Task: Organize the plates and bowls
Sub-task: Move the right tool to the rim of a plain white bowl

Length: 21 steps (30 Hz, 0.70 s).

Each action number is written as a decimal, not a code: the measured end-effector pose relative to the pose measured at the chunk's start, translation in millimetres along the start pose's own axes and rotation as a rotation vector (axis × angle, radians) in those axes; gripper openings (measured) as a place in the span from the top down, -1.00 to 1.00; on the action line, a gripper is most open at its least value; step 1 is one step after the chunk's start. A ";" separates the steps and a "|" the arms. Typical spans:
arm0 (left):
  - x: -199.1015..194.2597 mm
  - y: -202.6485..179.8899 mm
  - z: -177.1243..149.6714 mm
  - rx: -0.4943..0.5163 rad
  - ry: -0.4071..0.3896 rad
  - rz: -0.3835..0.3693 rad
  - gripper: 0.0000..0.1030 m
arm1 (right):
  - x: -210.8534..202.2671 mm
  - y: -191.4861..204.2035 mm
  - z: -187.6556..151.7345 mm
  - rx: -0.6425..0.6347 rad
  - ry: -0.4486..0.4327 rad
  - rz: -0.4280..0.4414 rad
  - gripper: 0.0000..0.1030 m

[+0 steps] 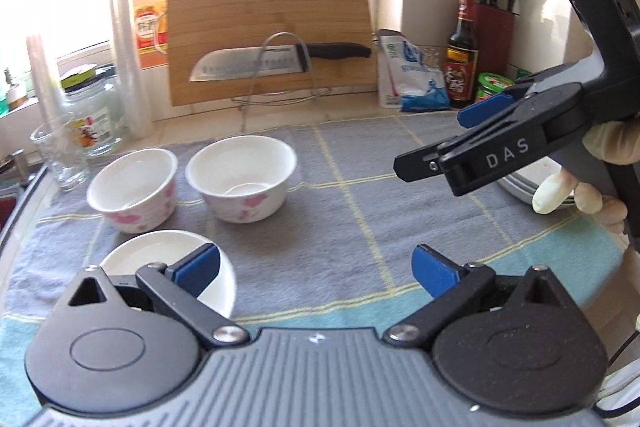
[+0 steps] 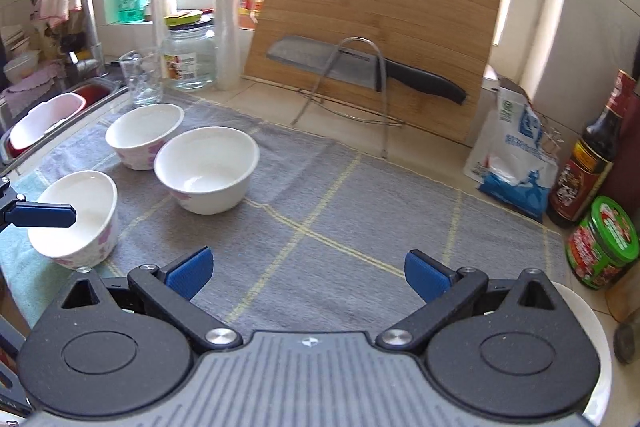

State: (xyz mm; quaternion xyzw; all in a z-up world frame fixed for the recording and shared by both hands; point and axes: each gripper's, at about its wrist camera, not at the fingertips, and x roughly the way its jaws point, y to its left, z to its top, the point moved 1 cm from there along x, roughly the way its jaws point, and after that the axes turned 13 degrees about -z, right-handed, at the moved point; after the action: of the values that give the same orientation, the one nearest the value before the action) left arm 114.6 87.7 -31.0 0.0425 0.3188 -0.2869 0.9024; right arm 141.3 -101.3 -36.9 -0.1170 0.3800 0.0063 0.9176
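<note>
Your left tool (image 1: 316, 273) and right tool (image 2: 308, 273) hover released above the bench cloth (image 2: 320, 195); the right one reads "DAS".

Only one marking reads clearly — "DAS", on the right hand-held gripper (image 1: 428, 163).

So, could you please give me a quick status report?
Both hand-held grippers, left and right, open, empty. Three bowls separate on towel. Nothing blocking.
</note>
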 end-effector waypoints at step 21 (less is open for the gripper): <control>-12.2 76.8 -58.7 -0.011 0.028 0.156 -0.94 | 44.2 132.0 28.1 -0.150 0.042 0.419 -0.90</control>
State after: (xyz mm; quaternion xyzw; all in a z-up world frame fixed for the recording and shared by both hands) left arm 116.4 172.8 -78.4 0.0662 0.3286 -0.2132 0.9177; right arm 179.0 29.8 -76.3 -0.1035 0.4133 0.2224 0.8769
